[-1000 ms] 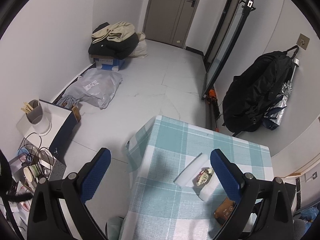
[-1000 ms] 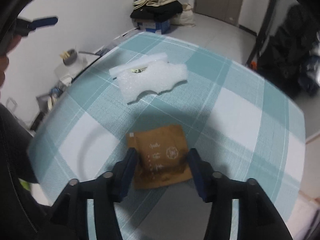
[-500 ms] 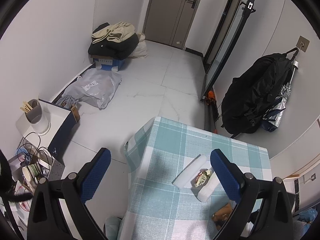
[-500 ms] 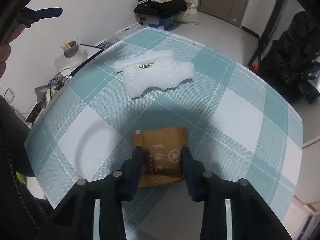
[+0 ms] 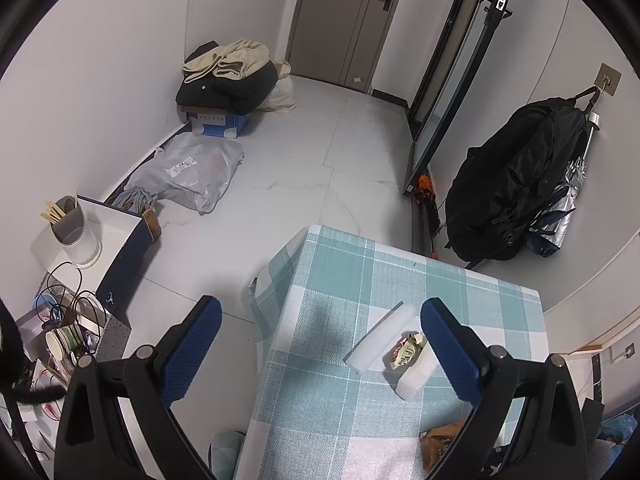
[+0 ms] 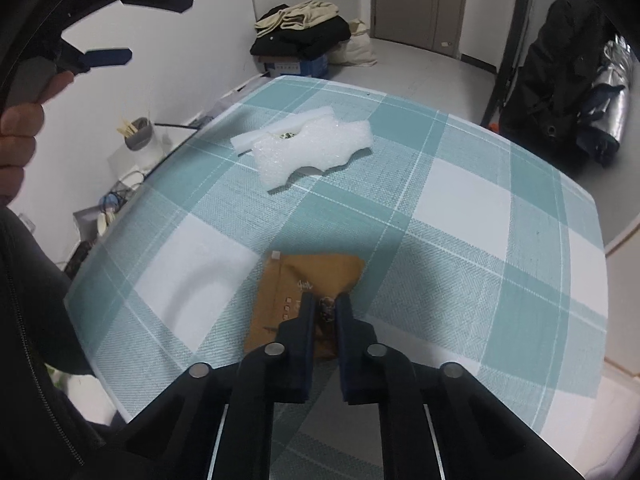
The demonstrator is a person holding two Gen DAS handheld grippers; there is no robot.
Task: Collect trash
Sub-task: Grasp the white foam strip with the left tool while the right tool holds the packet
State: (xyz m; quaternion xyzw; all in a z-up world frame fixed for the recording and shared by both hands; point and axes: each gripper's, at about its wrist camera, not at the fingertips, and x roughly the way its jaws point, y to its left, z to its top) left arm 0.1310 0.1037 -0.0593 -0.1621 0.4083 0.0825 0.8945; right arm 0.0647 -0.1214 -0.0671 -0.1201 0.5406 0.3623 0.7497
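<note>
Matt brown paper packet [image 6: 308, 280] — woven checked tablecloth [image 6: 460, 208]

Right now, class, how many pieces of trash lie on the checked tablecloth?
4: a brown packet pinched in the right tool, a white foam strip, a bubble-wrap sheet, and a crumpled wrapper between those two. More may be hidden.

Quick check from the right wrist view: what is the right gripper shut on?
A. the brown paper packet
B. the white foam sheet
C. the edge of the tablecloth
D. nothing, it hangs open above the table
A: the right gripper has its jaws pinched together on the brown paper packet, puckering it, while the white foam sheet lies untouched farther up the table.
</note>
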